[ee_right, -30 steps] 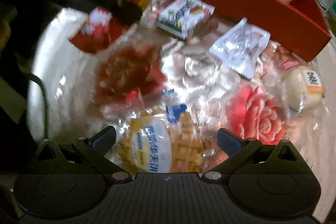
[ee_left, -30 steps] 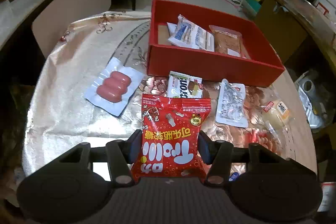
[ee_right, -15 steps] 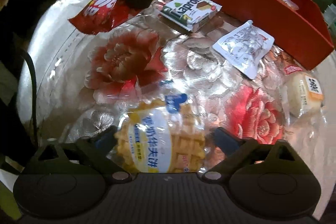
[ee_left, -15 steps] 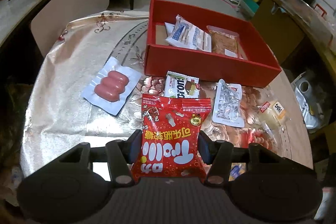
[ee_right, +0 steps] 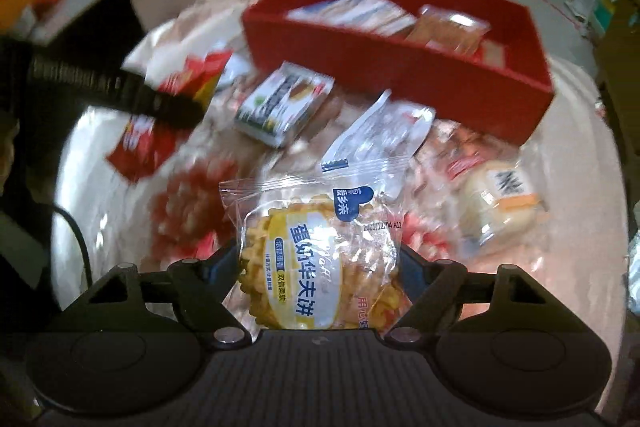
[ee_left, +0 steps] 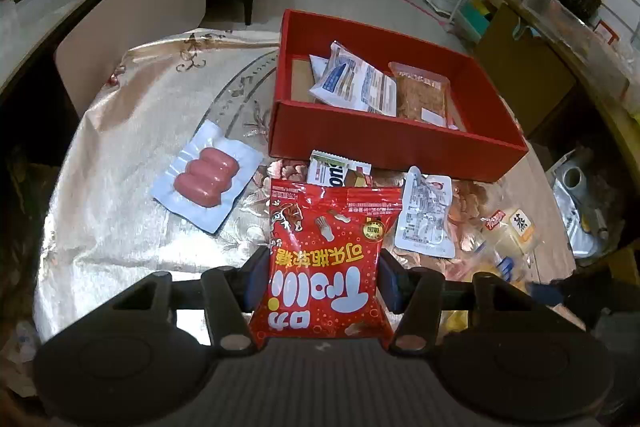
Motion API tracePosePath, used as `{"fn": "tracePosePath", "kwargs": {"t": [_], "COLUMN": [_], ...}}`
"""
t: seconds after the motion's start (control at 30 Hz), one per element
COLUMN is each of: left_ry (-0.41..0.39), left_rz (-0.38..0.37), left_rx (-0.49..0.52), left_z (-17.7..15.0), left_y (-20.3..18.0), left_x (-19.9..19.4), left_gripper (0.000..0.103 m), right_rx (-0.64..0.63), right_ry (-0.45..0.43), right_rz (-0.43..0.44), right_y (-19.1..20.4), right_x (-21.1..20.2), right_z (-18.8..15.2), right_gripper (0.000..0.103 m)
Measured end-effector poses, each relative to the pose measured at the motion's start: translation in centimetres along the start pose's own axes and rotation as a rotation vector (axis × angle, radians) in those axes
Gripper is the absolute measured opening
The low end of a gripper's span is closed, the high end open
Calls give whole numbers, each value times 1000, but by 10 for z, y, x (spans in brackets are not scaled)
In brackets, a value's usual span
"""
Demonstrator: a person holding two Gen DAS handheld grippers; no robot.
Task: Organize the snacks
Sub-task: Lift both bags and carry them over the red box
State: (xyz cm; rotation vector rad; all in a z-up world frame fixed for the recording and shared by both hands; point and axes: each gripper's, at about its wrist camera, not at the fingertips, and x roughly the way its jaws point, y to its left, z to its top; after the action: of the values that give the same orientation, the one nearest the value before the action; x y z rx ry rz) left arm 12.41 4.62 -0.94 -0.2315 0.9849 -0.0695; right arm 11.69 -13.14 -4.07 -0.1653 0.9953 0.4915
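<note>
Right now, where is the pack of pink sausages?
In the left wrist view, the sausage pack lies flat on the tablecloth, left of the red box.

"Trolli" on red candy bag (ee_left: 325, 269)

Dim indoor light, heavy fisheye warp, dark corners.
Left wrist view sharp; right wrist view motion-blurred beyond the waffle packet (ee_right: 320, 267). Glare on shiny tablecloth (ee_left: 120, 227).
</note>
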Motion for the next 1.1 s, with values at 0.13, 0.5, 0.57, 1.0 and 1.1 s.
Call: {"fn": "tracePosePath", "kwargs": {"t": [0.13,0.5,0.57,1.0,1.1], "left_ry": [-12,-73,-87,-178,-189], "left_rz": [3,-4,-9,-7,-4], "left_rx": [6,23,15,2,7], "left_z": [3,13,17,44,52], "left_y": [-4,-13,-14,-24,-26], "left_x": [-1,-9,-11,-16,-13], "left_gripper": [48,48,48,48,48], "right_rx": [46,105,109,121,124], "right_ry": [-49,-147,-162,-215,-220], "right_rz": [-1,5,8,27,26], "right_y": [-12,-28,-29,-38,-41], "right_x": [-9,-27,-29,-30,-29], "right_z": [9,30,35,64,71], "right_gripper": [83,83,83,83,83]}}
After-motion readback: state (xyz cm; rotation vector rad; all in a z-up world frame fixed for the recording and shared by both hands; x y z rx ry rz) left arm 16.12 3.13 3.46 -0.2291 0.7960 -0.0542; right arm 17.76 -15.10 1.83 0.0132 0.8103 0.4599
